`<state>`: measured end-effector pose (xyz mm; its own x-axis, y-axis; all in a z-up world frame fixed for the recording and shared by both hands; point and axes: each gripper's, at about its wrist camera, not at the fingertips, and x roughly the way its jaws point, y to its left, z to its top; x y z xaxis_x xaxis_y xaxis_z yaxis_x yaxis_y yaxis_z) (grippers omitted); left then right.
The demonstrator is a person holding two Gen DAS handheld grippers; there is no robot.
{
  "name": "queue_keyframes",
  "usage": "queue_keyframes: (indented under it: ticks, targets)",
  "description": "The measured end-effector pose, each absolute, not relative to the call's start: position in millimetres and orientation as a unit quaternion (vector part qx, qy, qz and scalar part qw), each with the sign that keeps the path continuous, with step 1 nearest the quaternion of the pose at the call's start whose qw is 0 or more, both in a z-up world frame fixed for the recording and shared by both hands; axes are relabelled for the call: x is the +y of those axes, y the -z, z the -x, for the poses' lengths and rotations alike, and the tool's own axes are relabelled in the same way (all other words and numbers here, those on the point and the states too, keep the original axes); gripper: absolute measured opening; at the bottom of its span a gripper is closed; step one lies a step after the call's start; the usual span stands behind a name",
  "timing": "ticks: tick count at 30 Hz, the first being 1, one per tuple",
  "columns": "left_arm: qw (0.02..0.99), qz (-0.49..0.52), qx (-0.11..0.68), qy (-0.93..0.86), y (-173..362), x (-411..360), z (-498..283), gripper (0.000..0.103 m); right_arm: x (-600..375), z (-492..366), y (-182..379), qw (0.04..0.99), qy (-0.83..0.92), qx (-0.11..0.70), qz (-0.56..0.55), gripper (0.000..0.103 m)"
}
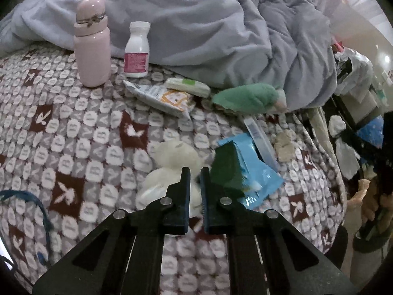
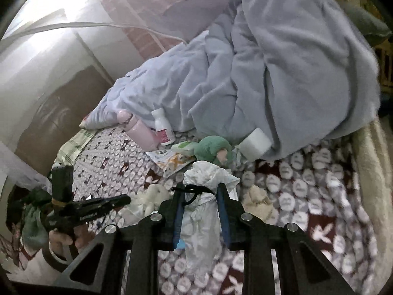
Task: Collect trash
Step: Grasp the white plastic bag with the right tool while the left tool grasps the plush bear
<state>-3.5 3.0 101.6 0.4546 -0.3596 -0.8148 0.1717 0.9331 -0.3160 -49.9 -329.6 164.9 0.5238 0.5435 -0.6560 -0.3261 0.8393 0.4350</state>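
From the left wrist camera, the left gripper [image 1: 195,169] hangs low over the grey and maroon rabbit-print blanket [image 1: 73,147] with its black jaws drawn nearly together, only a thin slit between them and nothing in it. Just beyond the tips lies a crumpled white tissue wad [image 1: 172,172], and touching the tips' right side sits a blue and dark green foil snack wrapper [image 1: 243,169]. Farther up the blanket from that wrapper lie a white and orange printed sachet [image 1: 162,98] and a small green-and-white packet [image 1: 188,86]. Behind them a pale pink capped flask [image 1: 92,41] and a white pill bottle with a pink label [image 1: 136,50] stand upright against the rumpled blue-grey duvet [image 1: 208,32]. A green plush toy [image 1: 248,98] lies at the duvet's edge, right of the sachet.

From the right wrist camera, the right gripper [image 2: 199,189] is clamped on a white crumpled plastic bag [image 2: 203,196], squeezed between blue-padded fingers [image 2: 222,206], a black cord across its neck. The bag bunches above the tips and trails below over the blanket. Left of the bag, the other gripper reaches in above the tissue wad. Right of the bag lies a beige crumpled scrap [image 2: 258,201].
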Motion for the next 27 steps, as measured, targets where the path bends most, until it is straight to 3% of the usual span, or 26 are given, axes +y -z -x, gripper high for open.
queue_keyframes:
  ticks: [4,6,7,12,13,15,18,19,20,27]
  targets:
    - [0.853,0.088,0.5,0.121,-94,3,12,0.009,-328,72,-154,0.862,-0.24,0.437,-0.097,0.025]
    - [0.848,0.088,0.51,0.112,-84,6,10,0.038,-329,80,-143,0.86,-0.232,0.445,-0.09,0.025]
    - [0.848,0.091,0.511,0.105,-78,7,10,0.061,-334,84,-138,0.858,-0.229,0.45,-0.092,0.025]
    - [0.843,0.084,0.524,0.084,-51,4,-7,0.064,-343,94,-118,0.848,-0.219,0.468,-0.116,0.025]
    - [0.84,0.074,0.531,0.077,-44,2,-10,0.063,-344,96,-116,0.847,-0.219,0.47,-0.12,0.025]
    - [0.838,0.069,0.536,0.076,-38,0,-10,0.047,-344,98,-115,0.845,-0.221,0.472,-0.122,0.025]
    - [0.843,0.073,0.527,0.08,-47,3,1,0.036,-343,102,-119,0.847,-0.224,0.467,-0.117,0.025]
    - [0.846,0.073,0.522,0.079,-52,5,5,0.013,-344,104,-120,0.848,-0.225,0.465,-0.118,0.025]
    - [0.849,0.071,0.519,0.076,-60,8,9,0.005,-346,106,-122,0.849,-0.226,0.462,-0.121,0.025]
    - [0.866,0.067,0.488,0.088,-102,9,32,0.004,-360,123,-133,0.857,-0.226,0.442,-0.135,0.025]
